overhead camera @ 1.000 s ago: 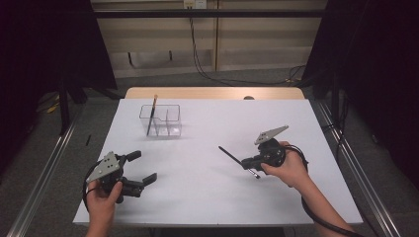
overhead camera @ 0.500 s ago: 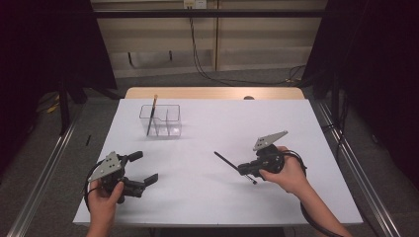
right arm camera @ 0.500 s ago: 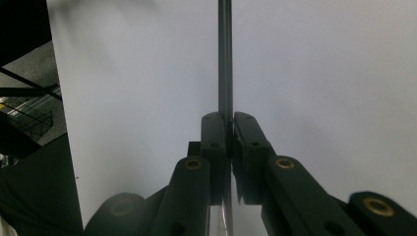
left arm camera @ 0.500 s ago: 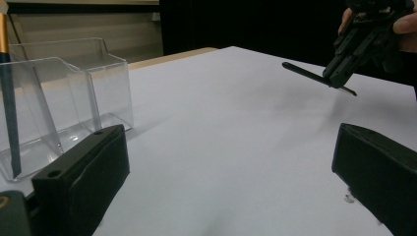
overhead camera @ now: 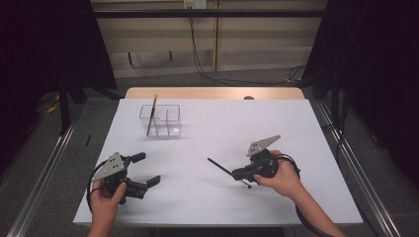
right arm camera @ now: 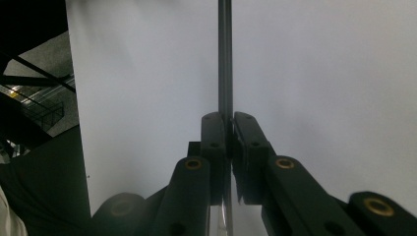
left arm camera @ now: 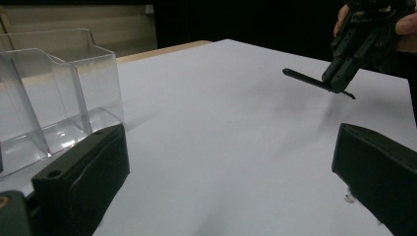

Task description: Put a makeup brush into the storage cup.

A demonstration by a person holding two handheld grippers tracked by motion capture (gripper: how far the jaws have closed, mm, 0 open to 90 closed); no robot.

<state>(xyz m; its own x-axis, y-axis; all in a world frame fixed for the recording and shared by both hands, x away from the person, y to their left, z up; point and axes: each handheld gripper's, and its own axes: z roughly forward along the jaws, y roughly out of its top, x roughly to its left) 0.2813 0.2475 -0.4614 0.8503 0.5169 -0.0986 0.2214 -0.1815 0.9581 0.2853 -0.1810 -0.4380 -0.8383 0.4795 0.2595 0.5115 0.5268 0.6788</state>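
My right gripper (overhead camera: 238, 174) hovers over the right half of the white table (overhead camera: 296, 128), shut on a thin black pen (overhead camera: 220, 167) that sticks out to the left. In the right gripper view the pads (right arm camera: 216, 129) pinch the pen (right arm camera: 224, 59), which runs straight ahead. My left gripper (overhead camera: 148, 169) rests near the front left corner, jaws wide apart with nothing between them. A clear compartment holder (overhead camera: 160, 121) at the back left holds an upright brown pencil (overhead camera: 151, 114). The left gripper view shows the holder (left arm camera: 54, 93) at left and the right gripper (left arm camera: 339, 81) with the pen (left arm camera: 305, 79).
A wooden table edge (overhead camera: 212, 93) runs behind the white sheet. Metal rails (overhead camera: 44, 163) flank the table on the floor, and cables (overhead camera: 207, 64) hang at the back wall. Open white surface lies between the two grippers.
My right gripper has drifted a little left and toward the near edge, carrying the pen. The left gripper has stayed put.
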